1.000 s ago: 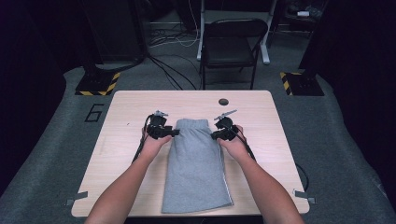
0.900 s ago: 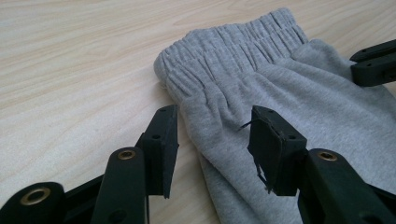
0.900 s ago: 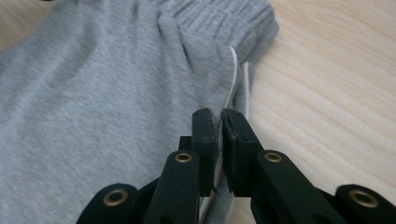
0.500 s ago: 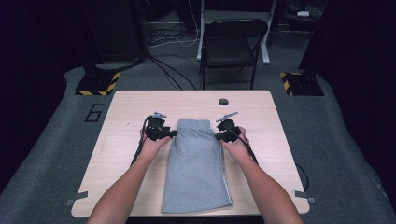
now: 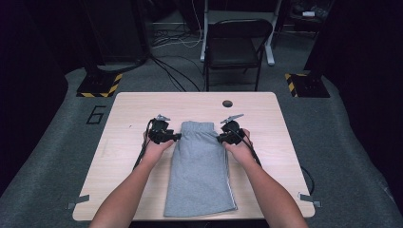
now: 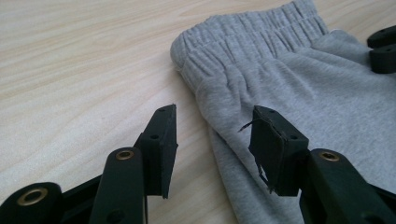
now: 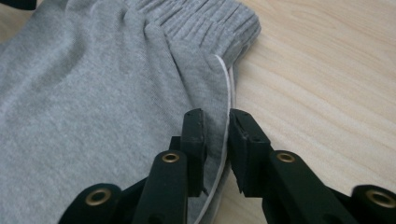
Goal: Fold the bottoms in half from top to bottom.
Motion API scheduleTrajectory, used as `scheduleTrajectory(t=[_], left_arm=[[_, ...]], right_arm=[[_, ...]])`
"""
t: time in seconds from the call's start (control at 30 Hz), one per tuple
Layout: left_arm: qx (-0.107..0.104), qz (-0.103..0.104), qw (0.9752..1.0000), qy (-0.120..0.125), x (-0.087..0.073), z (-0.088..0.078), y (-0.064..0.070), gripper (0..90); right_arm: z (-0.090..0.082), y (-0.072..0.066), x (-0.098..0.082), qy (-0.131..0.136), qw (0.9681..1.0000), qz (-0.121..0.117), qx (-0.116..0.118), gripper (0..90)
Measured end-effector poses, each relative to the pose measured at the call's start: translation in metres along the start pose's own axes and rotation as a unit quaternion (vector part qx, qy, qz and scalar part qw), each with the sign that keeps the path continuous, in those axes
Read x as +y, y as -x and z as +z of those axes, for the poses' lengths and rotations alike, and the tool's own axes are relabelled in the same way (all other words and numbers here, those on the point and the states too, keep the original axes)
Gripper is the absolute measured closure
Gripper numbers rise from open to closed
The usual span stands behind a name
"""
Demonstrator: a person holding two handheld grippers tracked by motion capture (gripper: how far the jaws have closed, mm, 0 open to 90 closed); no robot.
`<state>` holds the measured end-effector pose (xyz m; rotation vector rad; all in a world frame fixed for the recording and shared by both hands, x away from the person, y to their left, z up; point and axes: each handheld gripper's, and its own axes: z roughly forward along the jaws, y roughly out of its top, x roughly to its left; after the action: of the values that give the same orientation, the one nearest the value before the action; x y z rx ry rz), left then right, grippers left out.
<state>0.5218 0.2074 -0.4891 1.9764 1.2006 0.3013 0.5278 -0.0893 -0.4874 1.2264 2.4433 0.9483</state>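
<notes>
- Grey jersey shorts [image 5: 202, 171] lie flat mid-desk [image 5: 128, 109], waistband far from the person.
- Left tool [image 6: 212, 140] gapes at one edge; right tool [image 7: 215, 135], just easing apart, straddles the white-piped side seam, no longer pinching.
- Likely regripping; next, clamp both edges to fold.

Bright, even light falls from above onto the pale wooden desk [image 5: 142, 109] in the high view, while the room around it sinks into near-black at both sides. That view looks soft and a little grainy, with faint shadows under the forearms. In the left gripper view the wood grain is crisp and the grey sweat shorts [image 6: 299, 74] blur slightly at the far waistband. The right gripper view is evenly lit, without glare; the nearest black parts go soft.
</notes>
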Motion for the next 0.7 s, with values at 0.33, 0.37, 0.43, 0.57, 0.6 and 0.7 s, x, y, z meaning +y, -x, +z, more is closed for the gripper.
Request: scheduleTrajectory(t=[0.33,0.37,0.43,0.57,0.6,0.7], left_arm=[[0.001,0.005,1.0000,0.004,0.003,-0.008,0.000,50.7],[0.001,0.007,1.0000,0.002,0.003,-0.008,-0.001,50.5],[0.001,0.002,1.0000,0.003,0.002,-0.009,0.000,50.3],[-0.001,0.004,1.0000,0.005,0.002,-0.011,-0.002,49.9],[-0.002,-0.001,1.0000,0.004,0.002,-0.011,-0.002,49.8],[0.002,0.000,1.0000,0.000,0.002,-0.011,-0.004,49.1]], right_arm=[[0.017,-0.005,0.013,-0.007,0.9998,-0.001,-0.017,59.9],[0.019,-0.004,0.013,-0.011,0.9997,0.003,-0.022,59.2],[0.021,0.000,0.012,-0.012,0.9997,0.006,-0.021,58.4],[0.025,0.003,0.012,-0.020,0.9996,0.011,-0.016,57.3],[0.026,0.004,0.011,-0.020,0.9996,0.013,-0.015,56.7],[0.030,0.003,0.010,-0.022,0.9997,0.011,-0.010,54.9]])
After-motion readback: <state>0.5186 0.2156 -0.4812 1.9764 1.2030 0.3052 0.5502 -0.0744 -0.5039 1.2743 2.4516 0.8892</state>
